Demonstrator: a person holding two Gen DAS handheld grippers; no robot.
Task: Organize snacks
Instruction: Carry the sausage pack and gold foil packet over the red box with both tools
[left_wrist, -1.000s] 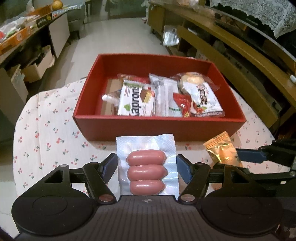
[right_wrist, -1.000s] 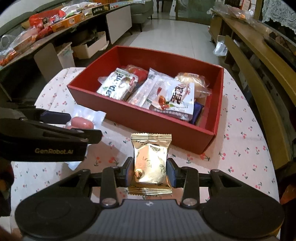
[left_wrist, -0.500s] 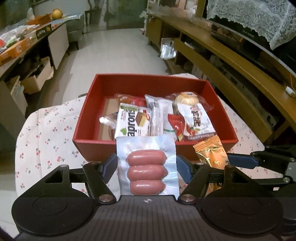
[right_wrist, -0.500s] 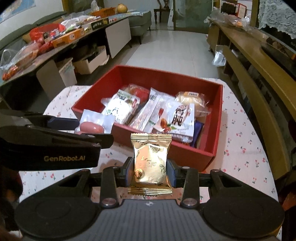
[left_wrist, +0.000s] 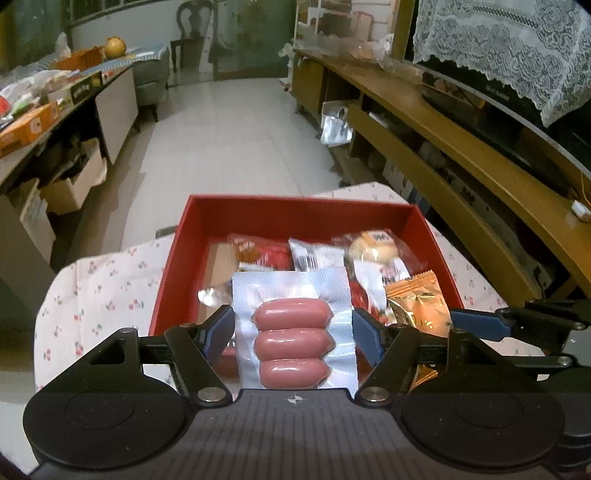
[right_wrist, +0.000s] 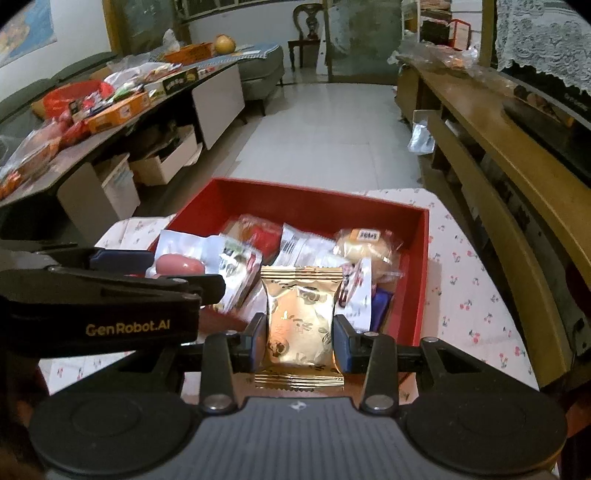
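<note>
**Both grippers loaded above the red box**

Left gripper (left_wrist: 293, 328) clamps a vacuum-packed sausage pack (left_wrist: 293, 332), centre frame; right gripper (right_wrist: 300, 332) pinches a gold snack packet (right_wrist: 300, 325), its print unreadable. Both hang over the red box (right_wrist: 317, 206). "GenRobot.AI" marks the left gripper's side.

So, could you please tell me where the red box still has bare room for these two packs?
The red box shows bare floor along its left wall, beside the wafer pack. The middle and right, around the bun, are crowded.
</note>
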